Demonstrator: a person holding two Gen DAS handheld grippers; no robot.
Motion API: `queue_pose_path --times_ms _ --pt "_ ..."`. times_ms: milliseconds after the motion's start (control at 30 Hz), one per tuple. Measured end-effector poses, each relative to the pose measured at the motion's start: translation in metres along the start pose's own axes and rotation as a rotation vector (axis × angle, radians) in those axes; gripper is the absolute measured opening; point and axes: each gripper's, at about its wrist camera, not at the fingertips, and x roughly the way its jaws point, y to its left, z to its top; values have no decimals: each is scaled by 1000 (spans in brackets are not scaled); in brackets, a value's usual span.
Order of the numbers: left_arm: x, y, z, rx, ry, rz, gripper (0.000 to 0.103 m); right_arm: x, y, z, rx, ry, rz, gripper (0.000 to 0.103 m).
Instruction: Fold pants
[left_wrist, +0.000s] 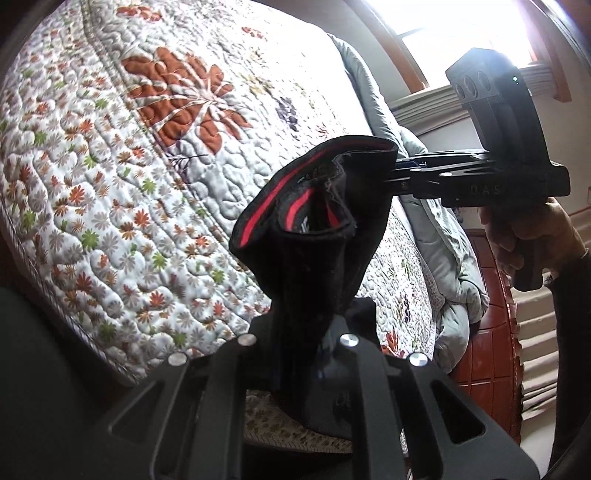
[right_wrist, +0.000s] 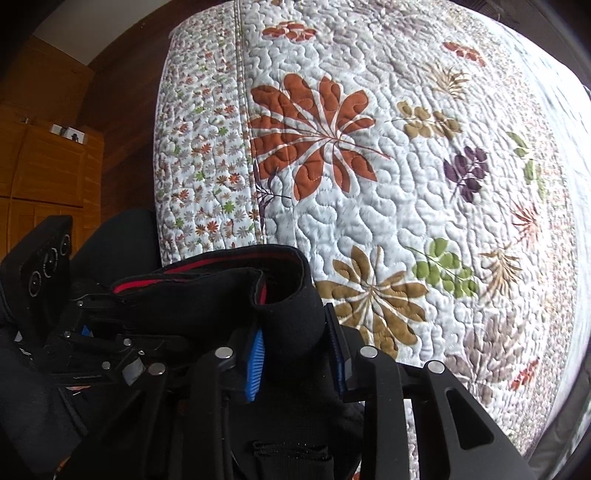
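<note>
Holding the black pants (left_wrist: 314, 236) up over the bed (left_wrist: 110, 155), left gripper (left_wrist: 314, 332) and right gripper (right_wrist: 295, 354) each pinch the waistband; the right one shows at 3 o'clock in the left view. No fold looks done yet.

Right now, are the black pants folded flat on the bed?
No. The black pants with red stripes hang bunched in the air above the floral quilt, held by both tools.

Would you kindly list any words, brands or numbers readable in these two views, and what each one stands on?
"OAS": raised letters on the right gripper body, left wrist view; cut off, possibly incomplete.
Small print on the left gripper body, right wrist view: too small to read.
A white tag inside the pants waistband: blurred, unreadable.
</note>
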Motion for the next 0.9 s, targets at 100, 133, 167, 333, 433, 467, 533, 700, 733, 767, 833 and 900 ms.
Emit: queue_pose_path --times_ms 100,133,167,333,433,467,533,700,733,767,833,900 --pt "-3 -10 -1 32 -3 -6 11 -15 2 -10 12 -20 -30 29" --pt "-4 -14 -1 42 -4 -9 11 -20 3 -13 16 -26 -41 29" --pt "-5 -18 -2 54 -5 -11 11 -25 4 -18 21 -32 -53 29" --pt "-11 -39 -7 116 -9 -21 11 -47 6 -38 42 -61 -103 29" --pt "-14 -49 -11 151 -12 -25 11 -60 10 -49 52 -70 -138 28" --pt "-14 -52 -12 161 -13 -26 11 -63 11 -53 55 -71 -149 28" --pt "-15 -58 -14 182 -16 -30 11 -73 14 -63 64 -79 -171 28" --pt "-18 -82 -25 251 -17 -36 11 -89 16 -86 92 -94 -212 28" --pt "-19 -86 -27 261 -17 -37 11 -92 16 -91 96 -98 -218 28" --pt "-19 -91 -29 276 -16 -36 11 -95 16 -95 99 -101 -225 28" --pt "-20 -99 -33 296 -16 -38 11 -101 18 -106 106 -111 -241 28" --pt "-22 -109 -38 320 -15 -39 11 -107 20 -115 111 -116 -258 28"
